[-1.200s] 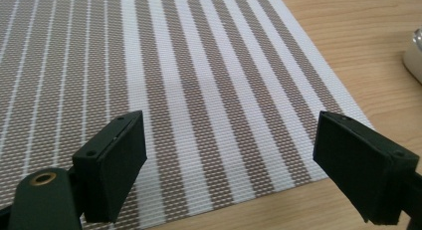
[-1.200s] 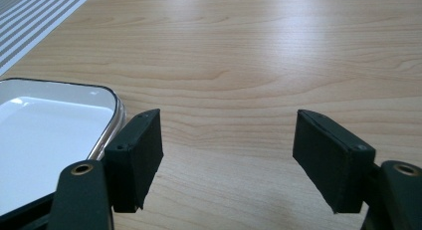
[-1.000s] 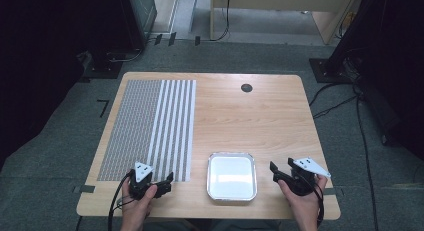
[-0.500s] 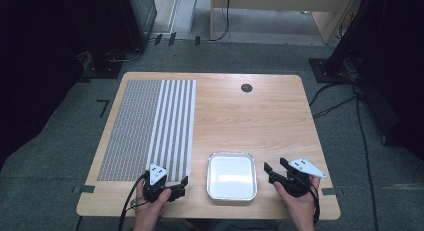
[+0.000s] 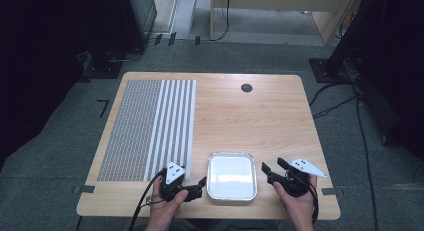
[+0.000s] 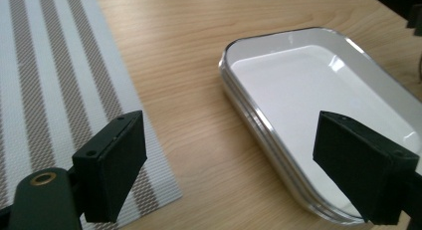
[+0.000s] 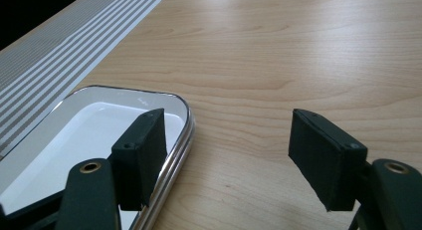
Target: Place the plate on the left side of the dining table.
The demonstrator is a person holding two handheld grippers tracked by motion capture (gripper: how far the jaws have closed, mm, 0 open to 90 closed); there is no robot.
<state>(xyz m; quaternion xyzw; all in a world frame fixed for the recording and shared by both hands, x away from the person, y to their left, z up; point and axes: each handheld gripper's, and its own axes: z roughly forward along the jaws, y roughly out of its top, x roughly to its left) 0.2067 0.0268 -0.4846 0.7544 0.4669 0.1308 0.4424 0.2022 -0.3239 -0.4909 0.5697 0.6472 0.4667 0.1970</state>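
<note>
Both pairs of jaws stand spread wide, pinching nothing. The left gripper hovers just left of the white tray, its jaws toward the tray's near-left rim; the right gripper sits just right of it. The tray rests near the wooden surface's front edge, beside the striped mat.

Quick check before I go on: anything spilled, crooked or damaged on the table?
Nothing stands out. The white tray sits empty and square to the table edge, the striped mat lies flat, and both grippers are open beside the tray.
</note>
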